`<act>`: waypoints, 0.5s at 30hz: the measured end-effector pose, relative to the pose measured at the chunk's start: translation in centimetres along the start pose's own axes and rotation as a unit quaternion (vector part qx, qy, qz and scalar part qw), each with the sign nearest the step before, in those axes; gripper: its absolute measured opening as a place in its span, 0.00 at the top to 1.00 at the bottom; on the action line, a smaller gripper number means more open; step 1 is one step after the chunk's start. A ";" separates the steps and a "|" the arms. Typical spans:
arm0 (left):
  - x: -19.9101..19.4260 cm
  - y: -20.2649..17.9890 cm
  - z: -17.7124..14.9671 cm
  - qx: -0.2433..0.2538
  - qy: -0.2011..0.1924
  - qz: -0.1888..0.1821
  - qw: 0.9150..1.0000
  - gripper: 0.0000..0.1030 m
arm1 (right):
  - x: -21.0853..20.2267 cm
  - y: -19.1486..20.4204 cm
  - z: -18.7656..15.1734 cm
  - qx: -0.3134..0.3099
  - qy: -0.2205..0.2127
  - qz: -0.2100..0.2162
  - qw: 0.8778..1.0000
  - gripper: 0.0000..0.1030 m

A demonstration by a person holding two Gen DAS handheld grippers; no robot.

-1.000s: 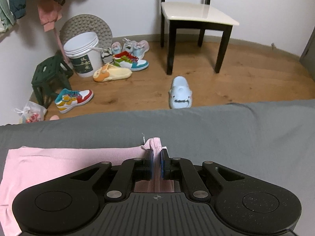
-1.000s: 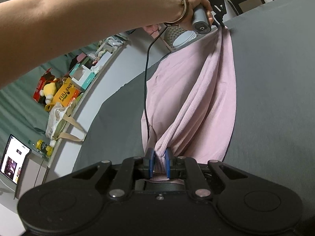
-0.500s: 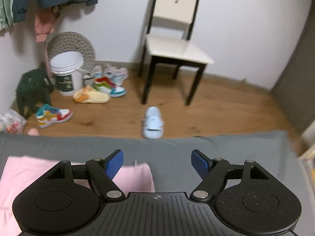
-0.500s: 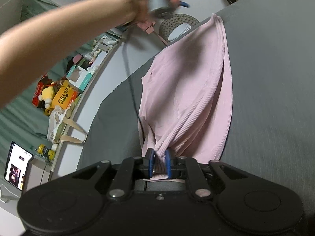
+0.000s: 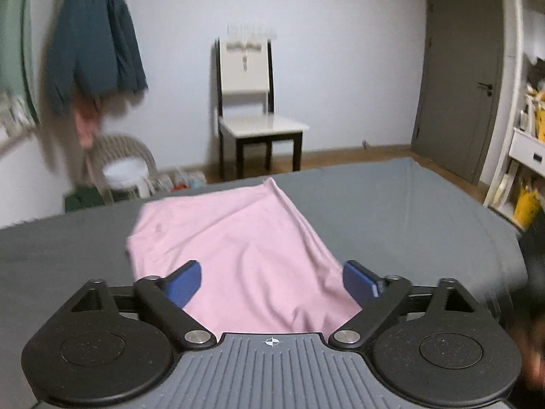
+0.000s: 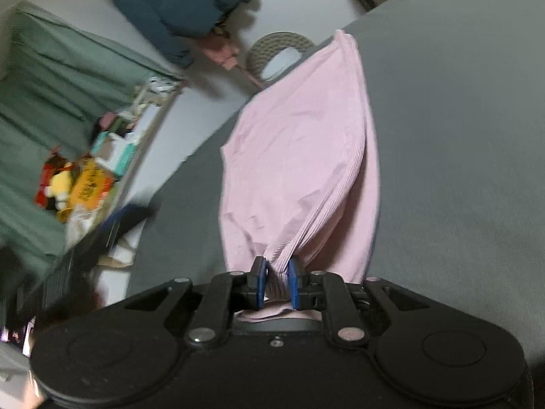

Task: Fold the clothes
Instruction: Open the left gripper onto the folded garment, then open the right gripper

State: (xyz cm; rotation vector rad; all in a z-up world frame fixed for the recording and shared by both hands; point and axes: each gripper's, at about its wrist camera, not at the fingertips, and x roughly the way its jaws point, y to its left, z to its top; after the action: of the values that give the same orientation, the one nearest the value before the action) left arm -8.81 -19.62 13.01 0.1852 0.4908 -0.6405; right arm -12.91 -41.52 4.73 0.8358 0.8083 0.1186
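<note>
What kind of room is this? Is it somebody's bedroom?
Probably yes, a bedroom. A pink garment lies on what looks like a bed with a grey sheet, a dark jacket hangs on the wall, and there's a chair and a door.

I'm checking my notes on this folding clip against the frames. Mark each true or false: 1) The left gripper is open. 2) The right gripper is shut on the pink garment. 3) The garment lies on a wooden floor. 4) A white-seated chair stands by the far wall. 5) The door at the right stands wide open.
1) True: the left gripper has its jaws spread wide above the pink garment.
2) True: the right gripper pinches a bunched edge of it.
3) False: it lies on the grey bed sheet.
4) True: the chair stands there.
5) False: the grey door is closed.
</note>
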 end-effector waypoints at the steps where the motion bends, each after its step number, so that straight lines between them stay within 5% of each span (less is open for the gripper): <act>1: -1.0 -0.2 -1.6 0.014 -0.010 -0.001 1.000 0.09 | 0.1 0.1 -0.1 -0.004 0.002 -0.013 1.000 0.85; 9: -1.6 -1.4 -8.1 0.124 -0.013 0.000 0.992 0.09 | 1.8 0.4 -1.3 -0.019 0.051 -0.096 0.994 0.84; 15: 0.7 -4.0 -9.2 0.232 0.029 0.012 0.972 0.09 | 2.5 0.2 -1.6 -0.005 0.065 -0.127 0.990 0.84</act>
State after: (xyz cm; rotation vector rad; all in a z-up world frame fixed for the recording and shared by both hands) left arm -14.26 -20.24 4.60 0.6532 0.3869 -0.7216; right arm -12.21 -39.40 2.70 0.7133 1.0297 -0.0489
